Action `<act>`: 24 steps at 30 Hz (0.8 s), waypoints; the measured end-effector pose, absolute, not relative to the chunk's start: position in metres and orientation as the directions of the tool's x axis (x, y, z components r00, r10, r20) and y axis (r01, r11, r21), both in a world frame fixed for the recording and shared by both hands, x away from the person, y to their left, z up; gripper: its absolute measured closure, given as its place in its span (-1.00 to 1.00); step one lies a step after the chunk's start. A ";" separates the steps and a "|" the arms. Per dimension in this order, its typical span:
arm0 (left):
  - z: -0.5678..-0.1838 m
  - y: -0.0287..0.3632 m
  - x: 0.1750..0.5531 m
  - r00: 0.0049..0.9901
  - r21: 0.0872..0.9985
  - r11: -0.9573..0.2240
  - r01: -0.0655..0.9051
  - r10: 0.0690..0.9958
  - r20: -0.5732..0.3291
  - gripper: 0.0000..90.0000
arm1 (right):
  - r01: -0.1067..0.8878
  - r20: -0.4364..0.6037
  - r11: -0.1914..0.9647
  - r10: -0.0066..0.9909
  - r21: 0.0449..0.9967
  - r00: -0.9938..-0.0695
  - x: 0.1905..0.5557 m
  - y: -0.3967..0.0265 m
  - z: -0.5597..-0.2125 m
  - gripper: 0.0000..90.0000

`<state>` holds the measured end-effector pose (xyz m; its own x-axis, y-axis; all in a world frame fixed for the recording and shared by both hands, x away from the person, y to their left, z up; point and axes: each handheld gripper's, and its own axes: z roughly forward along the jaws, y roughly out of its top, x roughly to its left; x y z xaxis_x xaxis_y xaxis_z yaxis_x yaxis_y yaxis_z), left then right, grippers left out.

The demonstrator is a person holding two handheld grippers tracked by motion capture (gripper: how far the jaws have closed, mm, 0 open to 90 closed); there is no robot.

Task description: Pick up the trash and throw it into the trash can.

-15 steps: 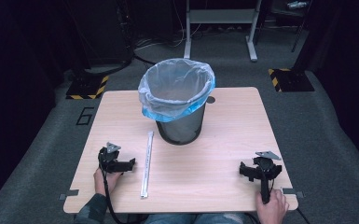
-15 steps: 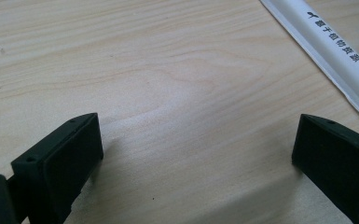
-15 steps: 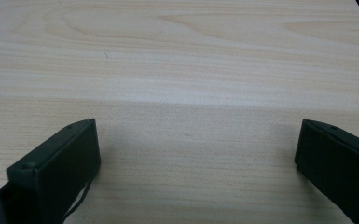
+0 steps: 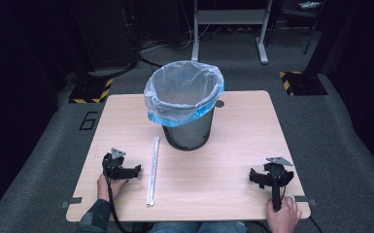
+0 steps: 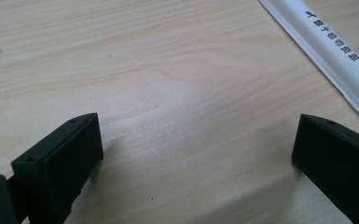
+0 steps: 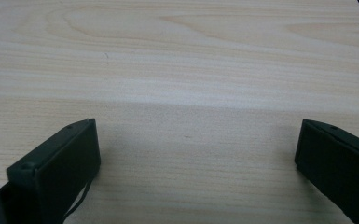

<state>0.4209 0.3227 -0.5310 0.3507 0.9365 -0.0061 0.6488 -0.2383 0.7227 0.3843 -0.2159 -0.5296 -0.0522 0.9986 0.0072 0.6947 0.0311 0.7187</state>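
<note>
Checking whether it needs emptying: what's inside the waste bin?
A clear liner with a blue hem lines the bin. Its upper inside looks empty; the bottom is hidden by the rim and liner.

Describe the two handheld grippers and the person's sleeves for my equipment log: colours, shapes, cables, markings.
Both are black. The left gripper and right gripper each carry a grey three-cornered plate on top. The left one trails a black cable toward the table's near edge. Their fingers are blocky, flat-faced black pads with small holes near the top edges. The left forearm wears a dark patterned sleeve. No lettering is visible on either.
</note>
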 end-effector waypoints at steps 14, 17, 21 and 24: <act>-0.525 0.321 0.421 0.336 0.713 -0.225 0.664 0.942 -0.015 -0.90 | 0.695 0.010 0.031 0.998 0.719 -0.054 0.385 -0.216 -0.530 -1.00; -0.522 0.320 0.422 0.335 0.715 -0.215 0.665 0.942 -0.028 -0.93 | 0.695 0.010 0.030 0.998 0.719 -0.055 0.385 -0.216 -0.530 -1.00; -0.516 0.315 0.422 0.335 0.718 -0.214 0.663 0.942 -0.029 -0.95 | 0.695 0.009 0.033 0.998 0.718 -0.056 0.385 -0.216 -0.530 -1.00; -0.511 0.311 0.424 0.337 0.718 -0.213 0.662 0.941 -0.031 -0.95 | 0.695 0.009 0.032 0.998 0.718 -0.055 0.385 -0.216 -0.530 -1.00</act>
<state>0.4237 0.3110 -0.5107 0.3368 0.9410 -0.0313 0.6622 -0.2131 0.7183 0.3849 -0.2163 -0.5296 -0.0551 0.9984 0.0089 0.6952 0.0319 0.7181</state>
